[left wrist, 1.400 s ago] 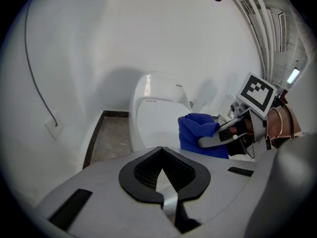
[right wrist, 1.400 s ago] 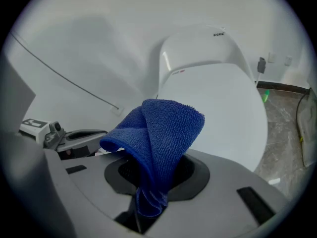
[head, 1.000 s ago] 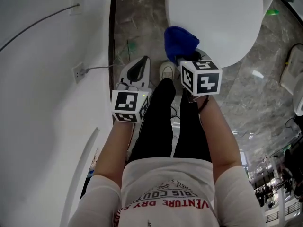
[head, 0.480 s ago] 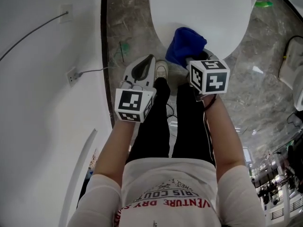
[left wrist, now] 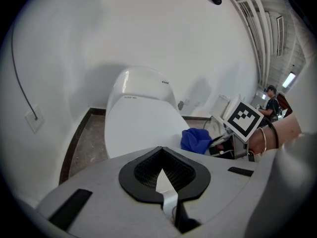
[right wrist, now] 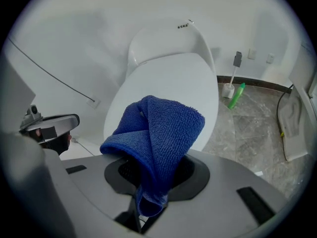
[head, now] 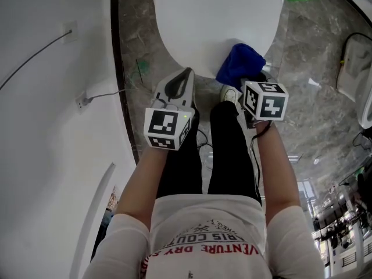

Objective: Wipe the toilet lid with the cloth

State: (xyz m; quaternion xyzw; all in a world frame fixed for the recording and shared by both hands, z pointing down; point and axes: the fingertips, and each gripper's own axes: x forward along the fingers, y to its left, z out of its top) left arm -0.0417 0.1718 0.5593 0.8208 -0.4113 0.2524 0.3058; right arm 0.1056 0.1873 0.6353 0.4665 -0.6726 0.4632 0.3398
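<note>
Toilet lid (head: 215,22) closed, right tool (right wrist: 143,214) pinching cloth (right wrist: 158,133).

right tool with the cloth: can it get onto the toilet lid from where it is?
Probably yes. The right tool is shut on the blue cloth at the front rim of the closed toilet lid, whose top is bare. The left tool sits off to the side.

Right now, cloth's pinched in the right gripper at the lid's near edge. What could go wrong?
1. The cloth is bunched, and the right gripper pinches only its lower end; dragging might pull it free.
2. It sits at the toilet lid's near rim, so a stroke may slip off.
3. The left gripper, shut and empty, is close by and could bump it.
</note>
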